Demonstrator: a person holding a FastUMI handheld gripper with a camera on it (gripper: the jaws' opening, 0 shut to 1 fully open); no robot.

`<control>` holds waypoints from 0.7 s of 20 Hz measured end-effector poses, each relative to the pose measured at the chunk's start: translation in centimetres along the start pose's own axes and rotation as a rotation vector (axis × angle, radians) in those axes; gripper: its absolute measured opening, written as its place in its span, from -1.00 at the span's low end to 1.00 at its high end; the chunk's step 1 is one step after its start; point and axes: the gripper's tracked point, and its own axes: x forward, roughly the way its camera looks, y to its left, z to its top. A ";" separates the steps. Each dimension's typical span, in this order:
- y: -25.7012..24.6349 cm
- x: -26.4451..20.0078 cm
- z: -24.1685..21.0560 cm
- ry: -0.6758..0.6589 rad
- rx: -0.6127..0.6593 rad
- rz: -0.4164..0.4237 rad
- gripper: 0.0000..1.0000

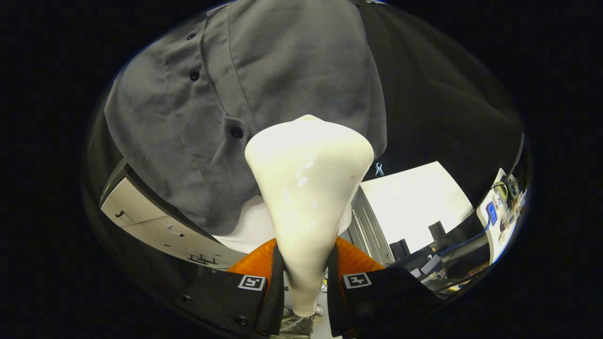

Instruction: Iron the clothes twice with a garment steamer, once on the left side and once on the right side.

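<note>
Item count, view along the tongs

One shirt (245,94) with three visible buttons (236,132); one steamer (306,188); one pair of tongs (305,287), both fingers clamped against the steamer's neck.

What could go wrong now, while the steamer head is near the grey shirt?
1. The gripper is shut on the steamer at its narrow neck; the smooth, tapered body might slip or twist.
2. The head sits near the button placket of the grey shirt; it could snag a button.
3. The shirt hangs loose, so pushing may only swing it.
</note>
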 end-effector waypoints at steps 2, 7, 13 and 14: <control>1.0 -1.8 1.0 -0.026 -0.005 0.007 -0.08; 3.9 -6.1 4.1 -0.108 -0.015 0.021 -0.08; 8.5 -11.9 8.0 -0.231 -0.035 0.046 -0.09; 9.3 -13.0 8.8 -0.256 -0.042 0.051 -0.08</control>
